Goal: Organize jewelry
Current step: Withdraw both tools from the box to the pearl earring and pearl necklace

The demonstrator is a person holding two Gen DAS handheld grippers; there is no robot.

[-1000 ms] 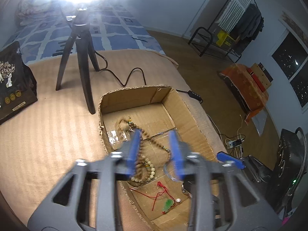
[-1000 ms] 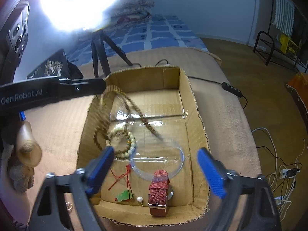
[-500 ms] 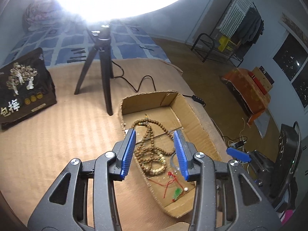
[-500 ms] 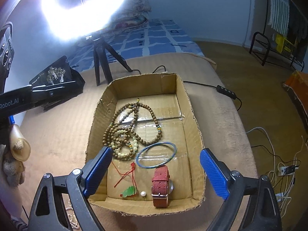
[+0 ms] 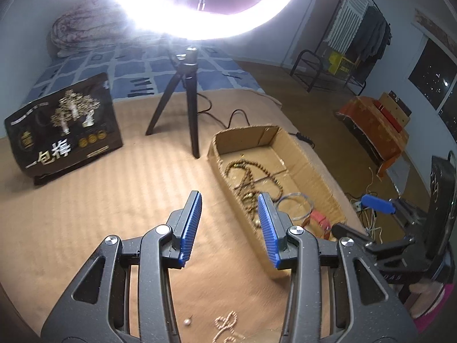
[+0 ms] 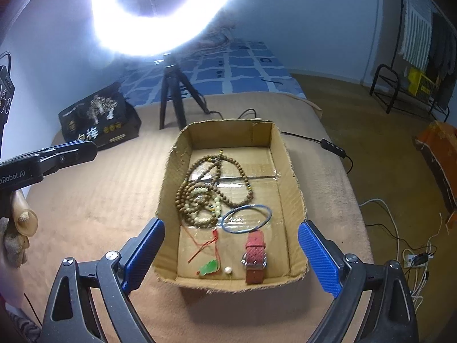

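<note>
Wooden beads (image 6: pixel 212 188), a second ago dangling from the left gripper (image 5: pixel 228 225), now lie in the box (image 6: pixel 295 200) at frame centre; both grippers' jaws are open and empty, so another piece can follow.

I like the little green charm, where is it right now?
In the right wrist view the green charm lies inside the cardboard box, near its front left corner, on a red cord, beside a small white pearl.

Ring light (image 6: pixel 160 14) overexposed; upper rim cut by frame edge. Pale chain (image 5: pixel 228 328) on blanket runs out of the bottom edge. Left wrist view: wooden bead strand (image 5: pixel 251 180) motion-blurred, beads indistinct; red watch (image 5: pixel 321 219) partly hidden behind gripper finger (image 5: pixel 270 228).
</note>
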